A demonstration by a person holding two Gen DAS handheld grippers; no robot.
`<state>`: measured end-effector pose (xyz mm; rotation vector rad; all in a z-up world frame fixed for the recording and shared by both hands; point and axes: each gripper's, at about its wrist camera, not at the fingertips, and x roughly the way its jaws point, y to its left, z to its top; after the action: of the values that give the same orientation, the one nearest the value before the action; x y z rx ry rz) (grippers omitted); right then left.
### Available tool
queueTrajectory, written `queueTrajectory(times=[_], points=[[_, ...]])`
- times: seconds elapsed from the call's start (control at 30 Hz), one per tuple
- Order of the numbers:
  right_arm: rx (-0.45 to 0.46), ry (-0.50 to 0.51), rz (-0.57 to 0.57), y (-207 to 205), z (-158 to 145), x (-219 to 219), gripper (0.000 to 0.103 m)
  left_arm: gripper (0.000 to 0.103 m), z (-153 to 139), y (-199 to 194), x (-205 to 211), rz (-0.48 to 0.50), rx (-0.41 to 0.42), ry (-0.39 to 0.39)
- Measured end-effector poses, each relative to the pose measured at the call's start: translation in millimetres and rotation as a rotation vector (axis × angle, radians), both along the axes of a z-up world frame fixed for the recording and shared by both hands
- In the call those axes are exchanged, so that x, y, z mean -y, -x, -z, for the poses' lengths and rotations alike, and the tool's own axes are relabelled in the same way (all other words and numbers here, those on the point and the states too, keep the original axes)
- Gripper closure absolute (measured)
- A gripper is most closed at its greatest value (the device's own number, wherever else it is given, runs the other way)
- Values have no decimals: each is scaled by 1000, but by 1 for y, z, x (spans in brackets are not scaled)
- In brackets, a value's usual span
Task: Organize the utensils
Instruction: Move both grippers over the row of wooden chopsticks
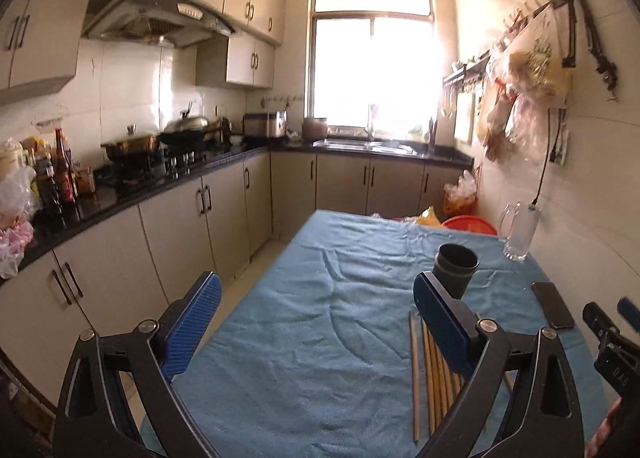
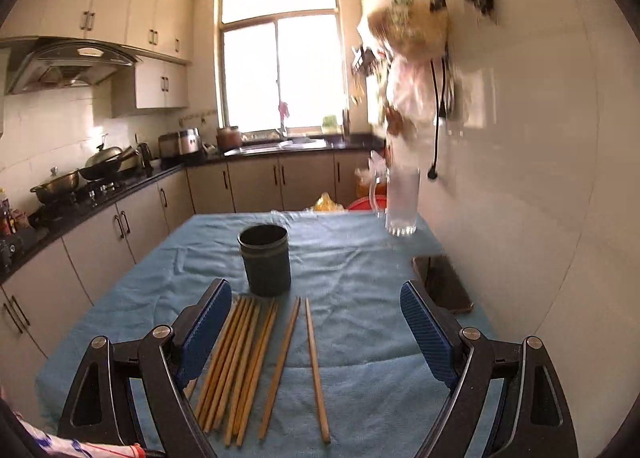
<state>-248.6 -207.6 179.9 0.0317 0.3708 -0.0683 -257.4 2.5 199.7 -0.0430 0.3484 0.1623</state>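
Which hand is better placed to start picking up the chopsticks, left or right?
Right, probably. The open right gripper has the chopsticks between its fingers, the dark cup straight ahead. The open left gripper faces bare blue cloth, chopsticks off to its right.

You've got the cup (image 2: pixel 265 260) standing on the table cloth (image 2: pixel 360 258), so take that as your landmark. Right in front of it, on your side, the chopsticks (image 2: pixel 248 362) lie lengthwise, far tips just short of its base, with two loose ones off to the right. The glass mug (image 2: pixel 401 202) sits behind and right of the cup, by the wall. The phone (image 2: pixel 442 288) lies flat to the cup's right.
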Motion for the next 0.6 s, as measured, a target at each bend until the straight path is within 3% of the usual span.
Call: queueTrajectory(times=[0.13, 0.33, 0.6], points=[[53, 59, 10, 28, -18, -6, 12, 3, -6, 22, 8, 12, 40, -35], [112, 110, 17, 57, -30, -11, 11, 2, -5, 37, 15, 55, 24, -34], [72, 118, 25, 57, -17, -9, 10, 2, 6, 36, 20, 80, -30, -63]])
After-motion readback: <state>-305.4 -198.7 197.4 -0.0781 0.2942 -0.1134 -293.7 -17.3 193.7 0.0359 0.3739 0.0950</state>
